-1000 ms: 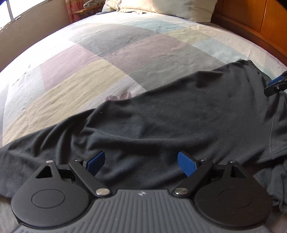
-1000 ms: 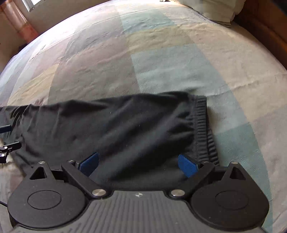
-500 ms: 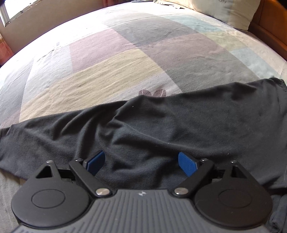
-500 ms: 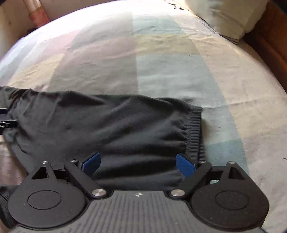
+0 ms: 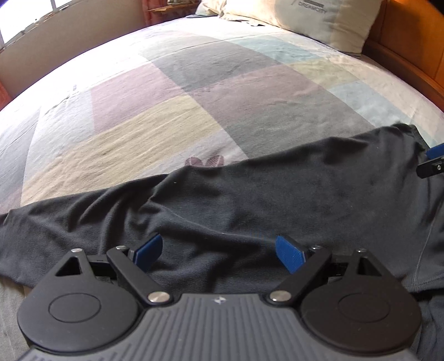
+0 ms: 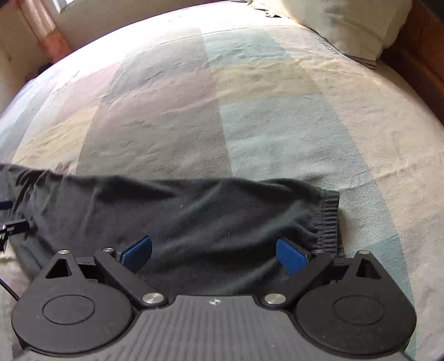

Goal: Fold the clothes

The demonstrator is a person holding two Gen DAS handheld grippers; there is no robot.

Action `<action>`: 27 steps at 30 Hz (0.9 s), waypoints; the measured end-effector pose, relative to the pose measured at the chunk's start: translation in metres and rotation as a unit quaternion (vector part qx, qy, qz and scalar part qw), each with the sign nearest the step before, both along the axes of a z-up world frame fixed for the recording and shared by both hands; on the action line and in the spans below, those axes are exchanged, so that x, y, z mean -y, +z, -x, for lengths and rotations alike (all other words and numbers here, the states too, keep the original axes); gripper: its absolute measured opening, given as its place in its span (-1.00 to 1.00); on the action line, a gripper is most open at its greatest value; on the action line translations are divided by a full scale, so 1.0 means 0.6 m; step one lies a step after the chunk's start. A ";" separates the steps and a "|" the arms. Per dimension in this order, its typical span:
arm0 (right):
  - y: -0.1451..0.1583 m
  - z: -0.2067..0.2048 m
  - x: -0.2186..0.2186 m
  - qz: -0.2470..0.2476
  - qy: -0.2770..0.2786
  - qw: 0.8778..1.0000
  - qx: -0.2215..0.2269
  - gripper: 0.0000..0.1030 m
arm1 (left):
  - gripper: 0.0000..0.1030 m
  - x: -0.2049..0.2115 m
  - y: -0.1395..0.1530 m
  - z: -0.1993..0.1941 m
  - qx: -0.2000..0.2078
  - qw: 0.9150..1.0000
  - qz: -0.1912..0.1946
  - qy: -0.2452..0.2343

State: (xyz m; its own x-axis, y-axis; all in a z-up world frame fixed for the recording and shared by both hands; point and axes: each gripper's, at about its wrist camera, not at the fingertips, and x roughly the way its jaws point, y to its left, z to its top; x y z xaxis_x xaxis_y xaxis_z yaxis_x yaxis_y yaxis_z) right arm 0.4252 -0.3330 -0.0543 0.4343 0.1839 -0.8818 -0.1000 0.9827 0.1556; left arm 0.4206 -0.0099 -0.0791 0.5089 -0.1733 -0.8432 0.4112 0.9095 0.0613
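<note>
1. Left gripper [image 5: 219, 251]: jaws spread wide, nothing between the blue pads [image 5: 148, 251]; it points steeply down over the leg end of the trousers.
2. Trousers [image 5: 249, 200]: dark, soft, lying flat on the bedspread [image 5: 155, 133] of a bed. Long axis runs from 9 o'clock to 3 o'clock across both views. In the left wrist view the leg tapers off toward 9 o'clock; cloth sits straight ahead at 12 o'clock, just past the pads.
3. Right gripper [image 6: 215, 254]: jaws equally wide, holding nothing. The ribbed waistband [image 6: 328, 219] lies at about 1 o'clock, just beside the right-hand pad; this gripper is judged the nearer one to the waist, the left gripper nearer the leg end.
4. Pillow [image 5: 319, 22]: at 1 o'clock, well apart from the trousers.
5. Hidden or unclear: the near edge of the trousers is covered by both gripper bodies; the cuff runs out of view at 9 o'clock; whether the legs are already laid one on the other cannot be told; the right wrist view is blurred at its left edge.
</note>
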 end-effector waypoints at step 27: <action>0.008 -0.065 -0.030 -0.111 0.083 0.989 -0.050 0.82 | 0.74 -0.075 -0.053 0.088 -0.199 0.901 0.320 0.214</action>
